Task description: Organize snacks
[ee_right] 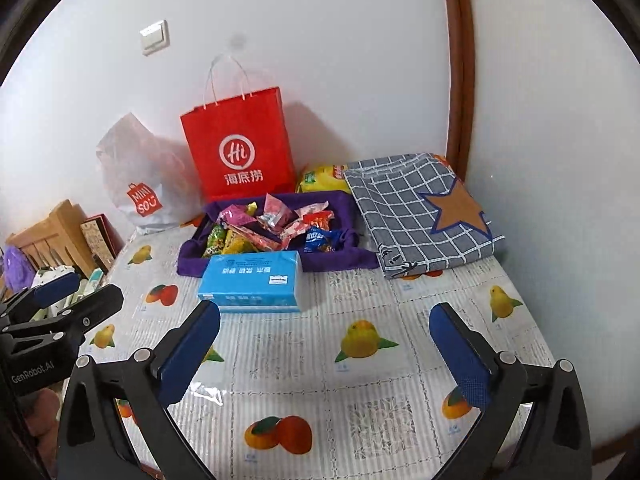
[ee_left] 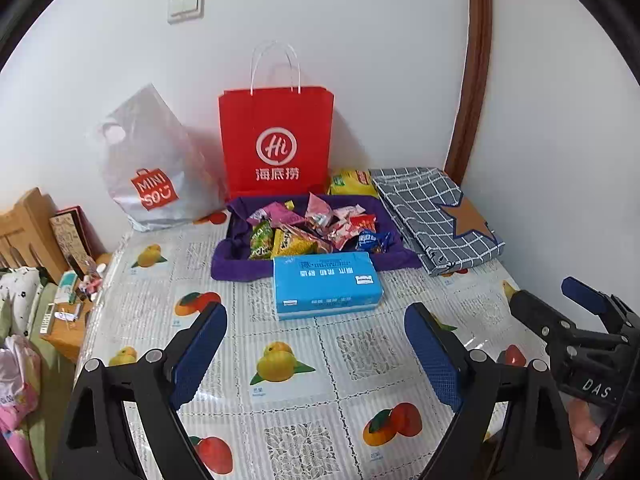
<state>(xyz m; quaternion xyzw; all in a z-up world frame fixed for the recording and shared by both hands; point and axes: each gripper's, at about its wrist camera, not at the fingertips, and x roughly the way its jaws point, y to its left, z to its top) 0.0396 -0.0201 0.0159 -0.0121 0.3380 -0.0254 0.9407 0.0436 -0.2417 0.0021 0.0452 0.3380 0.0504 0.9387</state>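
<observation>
Left wrist view: my left tongs (ee_left: 316,354) gape wide, empty, above the table (ee_left: 288,344); snacks (ee_left: 316,226) lie in the purple tray (ee_left: 236,268) behind the tissue pack (ee_left: 326,284), which I could knock reaching over. Right wrist view: right tongs (ee_right: 324,354) also wide apart, holding nothing.

Soft, even room light is filling both views, bright enough that colours are reading clearly. The red paper bag (ee_left: 276,140) is throwing a faint shadow to its right on the white wall (ee_left: 360,40), so light is arriving from the left. A small patch of glare is glinting off the clear plastic table cover (ee_right: 208,392). Fisheye distortion is bending the brown door frame (ee_left: 476,72) into a curve, and black vignetting is cutting every corner. Fine print on the blue tissue pack (ee_left: 326,284) is smearing slightly, and compression is softening the edges
</observation>
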